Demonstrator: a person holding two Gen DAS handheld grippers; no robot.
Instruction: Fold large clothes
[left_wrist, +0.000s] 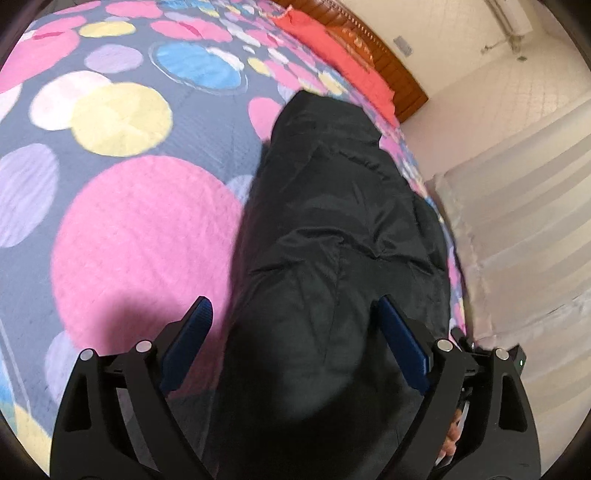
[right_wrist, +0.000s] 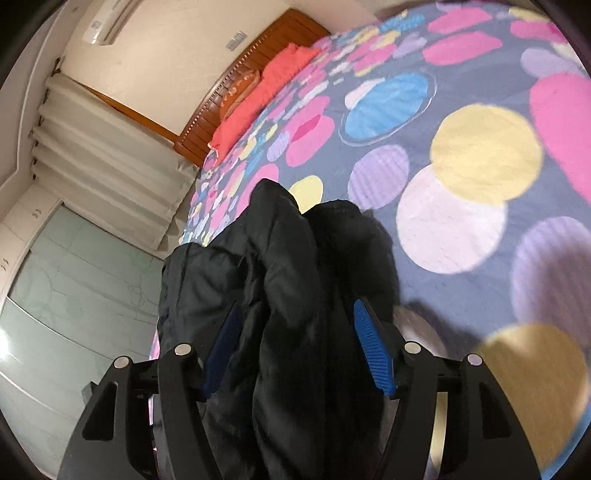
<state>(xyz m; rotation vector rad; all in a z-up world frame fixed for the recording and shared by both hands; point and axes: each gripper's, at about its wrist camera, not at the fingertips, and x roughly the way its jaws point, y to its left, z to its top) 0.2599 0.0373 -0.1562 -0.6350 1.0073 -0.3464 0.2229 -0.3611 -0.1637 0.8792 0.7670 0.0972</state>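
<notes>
A black padded jacket lies folded lengthwise along the bed's edge, on a bedspread with big coloured dots. My left gripper hovers over the jacket's near end with its blue pads spread wide, and the fabric lies below and between them without being pressed. In the right wrist view the same jacket is bunched in thick folds. My right gripper straddles those folds with its jaws apart. The right pad stands free of the cloth, and the left pad is partly hidden behind a fold.
A red pillow rests against the wooden headboard at the far end of the bed. Pale curtains hang beside the bed edge. Frosted sliding doors and a wall air conditioner show in the right wrist view.
</notes>
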